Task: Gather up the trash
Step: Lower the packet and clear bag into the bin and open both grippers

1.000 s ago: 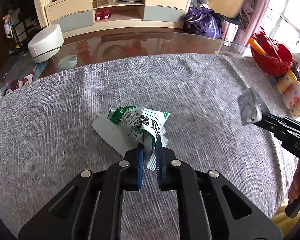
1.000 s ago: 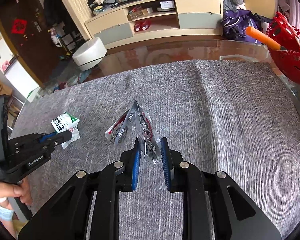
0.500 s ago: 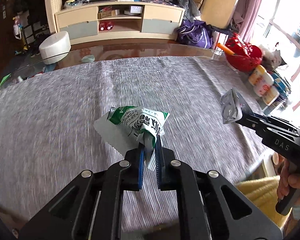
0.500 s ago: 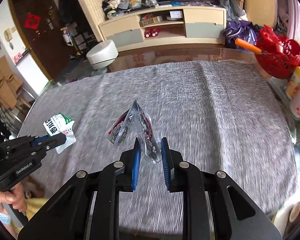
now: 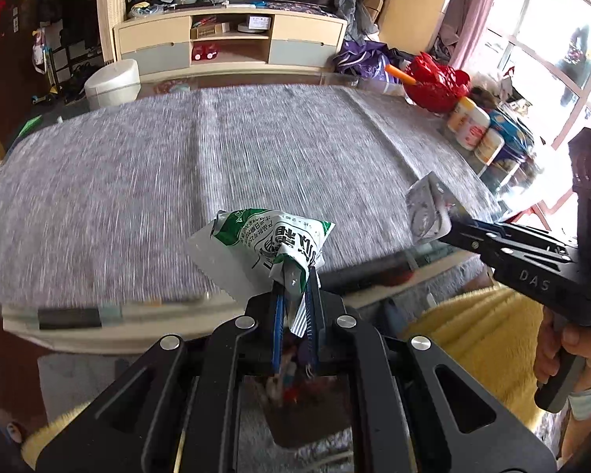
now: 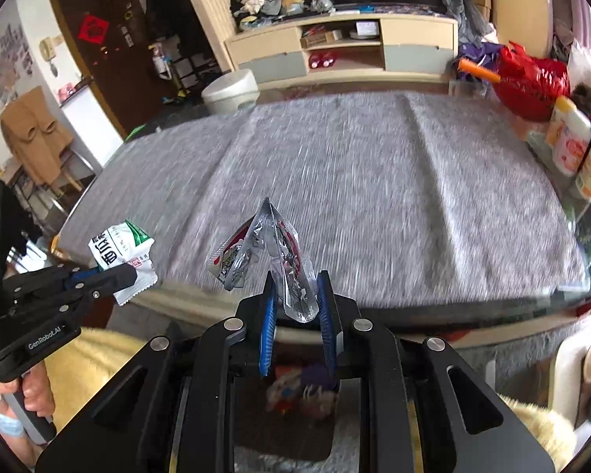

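Left wrist view. Left gripper nearly closed, pads pinching the lower corner of a green-and-white packet. The packet stands up and leftward from the fingertips, clear of the table. The grip point sits at the near table edge; below the fingers, a brown bin with blurred scraps inside, on a grey rug. Grey cloth spreads wide and bare beyond the packet. Far right corner of the table is crowded: red basket, bottles. Right gripper comes in from the right, carrying a silver wrapper over the table's near right edge; a hand holds its grip. Yellow cushion lies beneath it. The two grippers are apart, with open air between them.

Right wrist view. Right gripper narrowly parted, blue pads clamped on the base of a clear, silver-and-red wrapper that rises up and left from the fingertips. It hangs at the near table edge, over the bin seen below the fingers. Cloth is bare ahead. Bottles and red basket are at far right. Left gripper is at the left, just off the table's corner, packet in its tips; hand below.
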Tool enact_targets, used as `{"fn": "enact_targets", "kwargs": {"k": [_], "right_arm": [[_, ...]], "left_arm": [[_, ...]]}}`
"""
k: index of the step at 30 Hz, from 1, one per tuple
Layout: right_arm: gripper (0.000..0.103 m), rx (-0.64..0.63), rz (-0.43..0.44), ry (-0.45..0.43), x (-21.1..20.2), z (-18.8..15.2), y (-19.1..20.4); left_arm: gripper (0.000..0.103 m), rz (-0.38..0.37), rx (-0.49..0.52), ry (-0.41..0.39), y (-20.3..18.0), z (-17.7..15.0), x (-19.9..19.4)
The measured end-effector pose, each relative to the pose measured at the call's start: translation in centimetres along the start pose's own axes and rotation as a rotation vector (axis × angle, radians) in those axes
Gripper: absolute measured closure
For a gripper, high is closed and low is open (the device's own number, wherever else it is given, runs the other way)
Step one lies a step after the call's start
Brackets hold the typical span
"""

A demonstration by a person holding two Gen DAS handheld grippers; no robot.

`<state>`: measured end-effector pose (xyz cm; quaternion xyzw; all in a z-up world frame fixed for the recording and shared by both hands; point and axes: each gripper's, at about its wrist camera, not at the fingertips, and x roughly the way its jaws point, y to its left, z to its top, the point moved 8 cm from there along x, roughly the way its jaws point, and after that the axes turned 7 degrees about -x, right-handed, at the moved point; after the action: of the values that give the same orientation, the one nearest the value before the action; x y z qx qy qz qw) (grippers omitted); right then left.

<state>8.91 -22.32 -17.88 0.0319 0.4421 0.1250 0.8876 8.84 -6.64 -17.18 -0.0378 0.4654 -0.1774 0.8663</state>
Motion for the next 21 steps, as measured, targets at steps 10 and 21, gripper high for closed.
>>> {"fn": "enact_targets", "kwargs": {"k": [10,21], "right_arm": [[0.082,0.003,0.016,0.12,2.7,-7.3,1.9],[0.081,0.034,0.03,0.278,7.3,-12.5,2.4]], "left_arm": [[0.094,-0.007,-0.014,0.113,0.1,-8.2,2.5],[0.094,-0.02,-0.071,0.271,1.2,-14.5,7.8]]}}
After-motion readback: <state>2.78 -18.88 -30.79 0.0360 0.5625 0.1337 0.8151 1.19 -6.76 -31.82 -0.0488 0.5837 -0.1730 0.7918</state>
